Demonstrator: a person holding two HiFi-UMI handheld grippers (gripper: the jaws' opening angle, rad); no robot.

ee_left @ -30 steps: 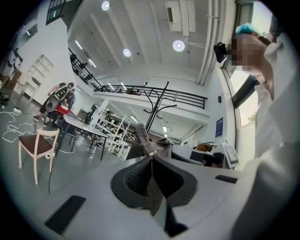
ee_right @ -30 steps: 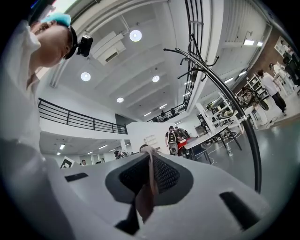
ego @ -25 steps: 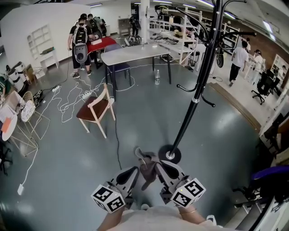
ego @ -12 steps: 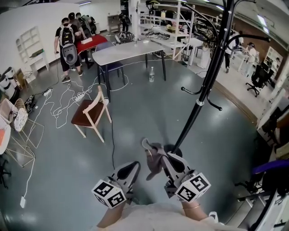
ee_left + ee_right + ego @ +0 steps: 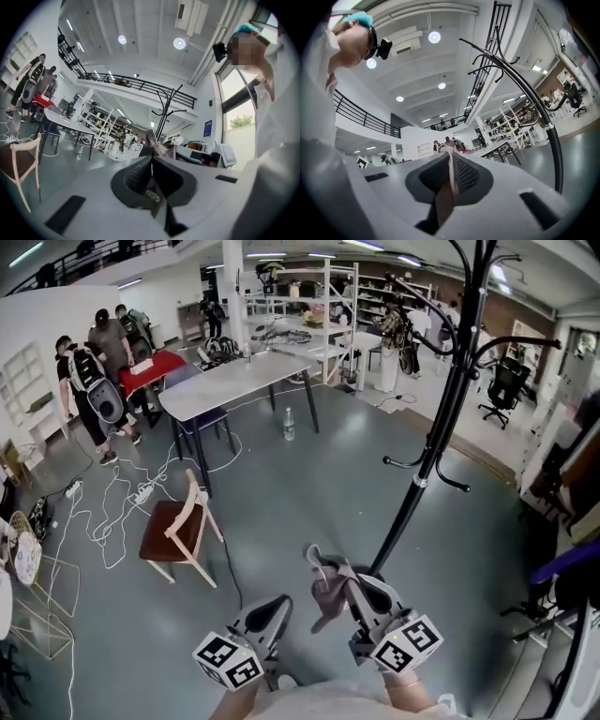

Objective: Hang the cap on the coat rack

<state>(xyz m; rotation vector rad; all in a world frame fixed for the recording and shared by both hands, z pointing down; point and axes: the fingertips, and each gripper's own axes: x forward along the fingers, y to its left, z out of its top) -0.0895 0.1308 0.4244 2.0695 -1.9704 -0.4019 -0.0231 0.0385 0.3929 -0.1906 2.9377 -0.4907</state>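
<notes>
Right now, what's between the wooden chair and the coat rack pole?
Head view: mostly bare grey floor; only a thin black cable runs close by the wooden chair, short of the coat rack pole.

The right tool has its jaws pressed together on a thin edge of the cap at 6 o'clock, while the black coat rack curves from 3 o'clock up toward 12 o'clock.

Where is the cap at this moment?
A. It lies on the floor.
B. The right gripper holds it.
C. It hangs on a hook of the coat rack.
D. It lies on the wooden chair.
B: the right gripper is closed on the cap, near the foot of the coat rack.
</notes>
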